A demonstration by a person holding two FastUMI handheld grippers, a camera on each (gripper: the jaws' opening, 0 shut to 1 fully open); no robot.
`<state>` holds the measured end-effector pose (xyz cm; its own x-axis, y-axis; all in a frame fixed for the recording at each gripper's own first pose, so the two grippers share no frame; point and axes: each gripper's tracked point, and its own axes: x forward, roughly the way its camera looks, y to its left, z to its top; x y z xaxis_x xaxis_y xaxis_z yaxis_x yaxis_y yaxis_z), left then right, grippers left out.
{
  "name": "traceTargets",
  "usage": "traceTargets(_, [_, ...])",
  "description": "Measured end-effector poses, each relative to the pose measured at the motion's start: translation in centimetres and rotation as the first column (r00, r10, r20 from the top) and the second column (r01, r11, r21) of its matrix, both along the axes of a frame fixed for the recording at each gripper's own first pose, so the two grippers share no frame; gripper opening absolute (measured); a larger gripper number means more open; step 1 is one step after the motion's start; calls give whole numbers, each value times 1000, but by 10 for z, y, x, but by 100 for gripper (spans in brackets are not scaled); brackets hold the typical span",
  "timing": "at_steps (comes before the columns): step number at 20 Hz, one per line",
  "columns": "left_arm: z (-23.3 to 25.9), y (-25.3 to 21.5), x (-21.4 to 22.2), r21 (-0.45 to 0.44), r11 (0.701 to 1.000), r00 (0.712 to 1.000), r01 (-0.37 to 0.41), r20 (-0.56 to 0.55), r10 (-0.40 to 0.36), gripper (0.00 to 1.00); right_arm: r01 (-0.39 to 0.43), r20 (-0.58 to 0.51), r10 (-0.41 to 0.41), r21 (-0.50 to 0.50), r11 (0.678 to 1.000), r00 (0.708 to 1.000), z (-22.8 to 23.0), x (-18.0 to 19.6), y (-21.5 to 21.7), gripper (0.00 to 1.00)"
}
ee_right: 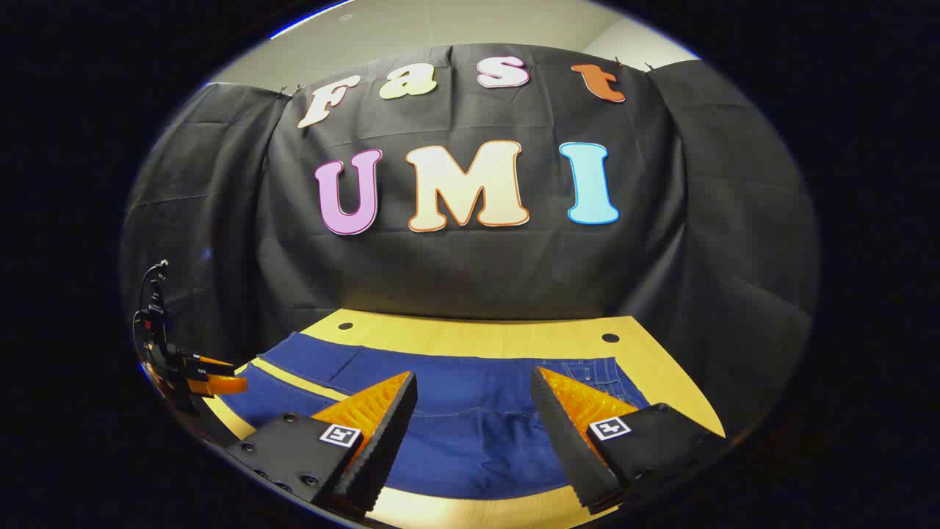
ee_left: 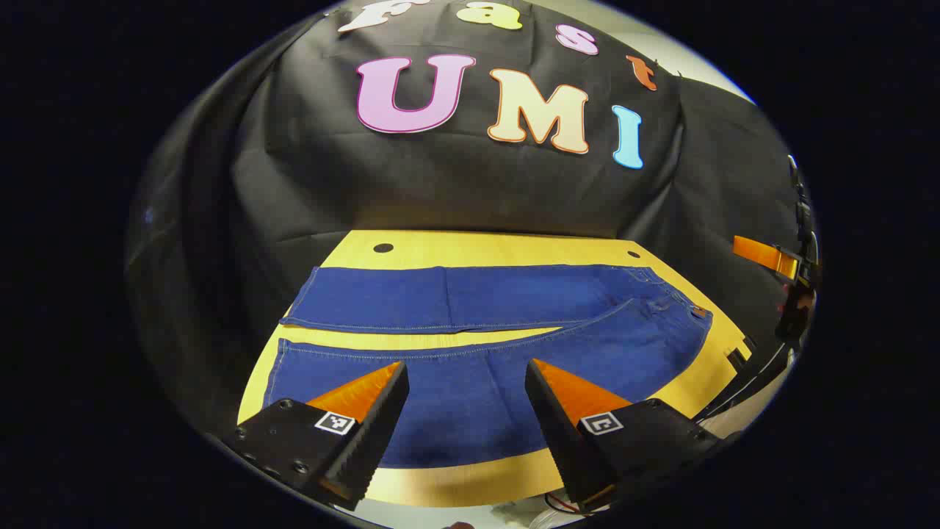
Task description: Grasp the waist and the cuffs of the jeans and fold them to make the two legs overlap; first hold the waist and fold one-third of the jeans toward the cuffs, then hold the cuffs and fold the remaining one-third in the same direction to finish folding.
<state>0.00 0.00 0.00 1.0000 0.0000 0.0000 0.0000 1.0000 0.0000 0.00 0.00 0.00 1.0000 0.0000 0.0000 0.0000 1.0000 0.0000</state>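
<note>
I see the dark blue denim jeans lying flat and unfolded across the middle of the left gripper view, on the yellow wooden table. The waist sits at the right of the frame, the two legs run leftward, split by a narrow wedge of table, cuffs at the left. Pale stitching lines the seams.

A yellow wooden table bearing two round holes.

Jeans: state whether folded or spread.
Spread. The jeans lie flat on the table, legs apart with bare wood between them.
</note>
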Motion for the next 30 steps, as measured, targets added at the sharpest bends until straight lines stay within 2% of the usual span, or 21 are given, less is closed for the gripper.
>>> traceTargets(5, [-3,7,3,27,999,999,36,-17,-35,95,32,-9,-32,3,999,999,-2,-4,0,97])
traceTargets(6, [-3,8,4,29,999,999,42,-20,-41,95,37,-12,-37,-5,999,999,-3,-4,1,92])
traceTargets(7, [-3,10,5,32,998,999,49,-24,-48,95,41,-14,-41,-12,999,999,-5,-6,2,97])
traceTargets(11, [-10,16,4,74,993,995,91,-57,-87,95,50,-41,-51,-13,999,998,-14,-8,9,97])
traceTargets(14, [-22,13,1,111,980,981,165,-125,-151,95,56,-49,-56,-9,998,997,-18,-9,14,97])
traceTargets(15, [-30,12,-2,138,971,973,196,-153,-174,95,58,-48,-58,-10,998,997,-19,-9,16,92])
traceTargets(16, [-35,12,-4,166,959,963,229,-180,-199,95,63,-47,-63,-10,998,997,-20,-9,17,97])
traceTargets(18, [-49,13,-9,222,927,935,301,-260,-241,95,65,-46,-65,1,998,997,-22,-9,19,97])
traceTargets(20, [-62,20,-11,300,882,905,364,-339,-258,95,71,-46,-71,-5,997,996,-27,-7,19,97])
traceTargets(22, [-79,24,-16,368,818,861,442,-429,-273,95,89,-62,-91,-25,996,994,-35,-8,13,97])
traceTargets(24, [-98,32,-24,406,745,805,529,-519,-288,95,99,-72,-101,-40,994,992,-38,-12,11,97])
traceTargets(26, [-112,42,-24,445,676,761,588,-586,-277,94,117,-89,-122,-66,991,988,-44,-17,7,97])
traceTargets(30, [-127,62,-17,488,596,712,638,-668,-216,95,146,-122,-158,-103,984,980,-52,-28,-1,97])
